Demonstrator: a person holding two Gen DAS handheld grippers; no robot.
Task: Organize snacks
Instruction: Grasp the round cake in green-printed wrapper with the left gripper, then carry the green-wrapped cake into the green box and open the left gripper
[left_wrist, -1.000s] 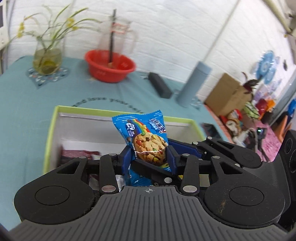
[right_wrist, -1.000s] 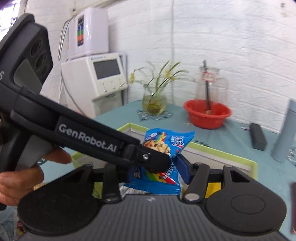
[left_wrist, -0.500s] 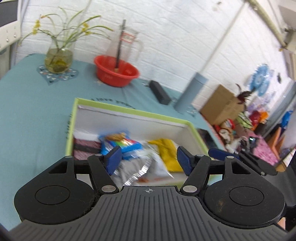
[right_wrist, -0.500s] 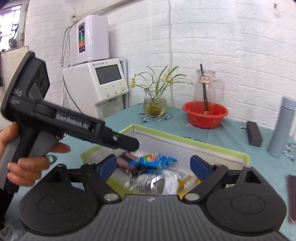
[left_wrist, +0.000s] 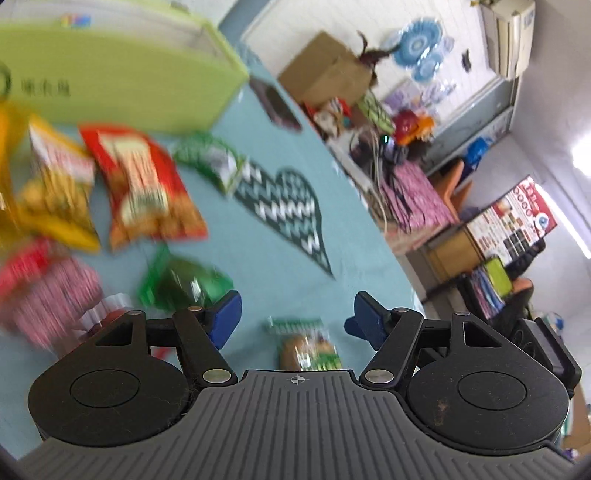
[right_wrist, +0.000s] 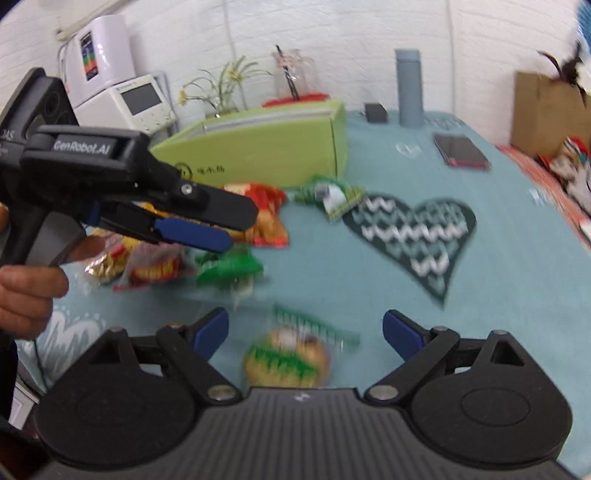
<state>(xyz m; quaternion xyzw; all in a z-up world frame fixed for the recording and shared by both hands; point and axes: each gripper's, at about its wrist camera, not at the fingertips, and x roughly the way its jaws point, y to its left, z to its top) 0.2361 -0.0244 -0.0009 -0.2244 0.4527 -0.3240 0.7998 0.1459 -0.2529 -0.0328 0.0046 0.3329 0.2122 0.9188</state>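
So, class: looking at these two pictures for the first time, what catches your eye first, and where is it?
A scatter of bright snack packets on the teal tablecloth, in front of the lime-green box. A green-striped packet lies between the right gripper's open jaws.

Both views are bright and evenly lit. In the left view a ceiling light (left_wrist: 581, 177) glares white at 3 o'clock. Motion blur smears the snack packets (left_wrist: 140, 184) toward 9 o'clock; the gripper bodies stay sharp. Fisheye bending curves the table edge (left_wrist: 369, 206) and darkens corners.
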